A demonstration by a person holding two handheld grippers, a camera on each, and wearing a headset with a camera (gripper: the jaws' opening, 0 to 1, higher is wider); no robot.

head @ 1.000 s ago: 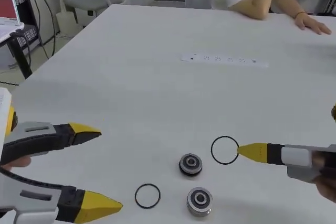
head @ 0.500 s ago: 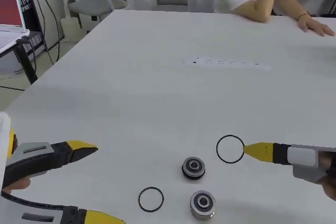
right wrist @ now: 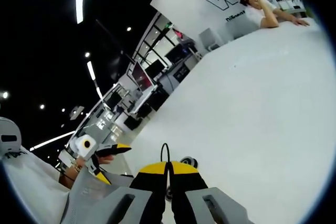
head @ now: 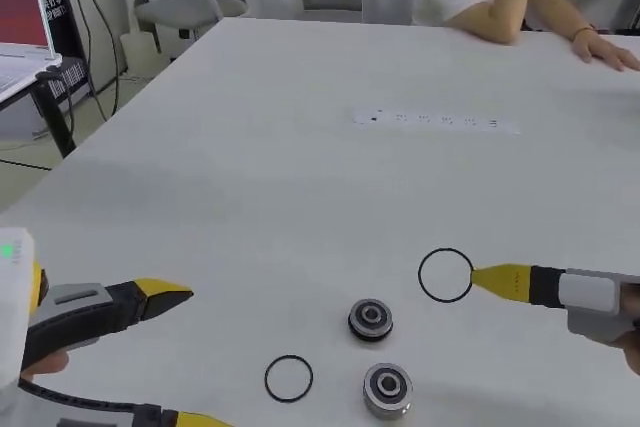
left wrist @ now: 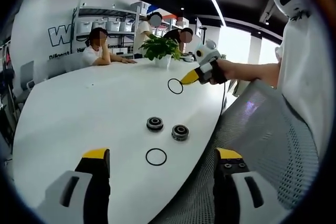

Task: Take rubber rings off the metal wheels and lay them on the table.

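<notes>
My right gripper [head: 478, 277] clamped on rubber ring [head: 445, 275], held off surface [head: 300, 177], just beside metal wheels [head: 371, 318]. Left gripper [head: 182, 355] wide open. I judge: lower ring flat, clear of wheels, release gently.

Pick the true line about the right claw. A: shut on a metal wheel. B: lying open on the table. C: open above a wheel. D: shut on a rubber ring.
D: the right claw has its yellow tips closed on the rubber ring, clear of both metal wheels.
</notes>
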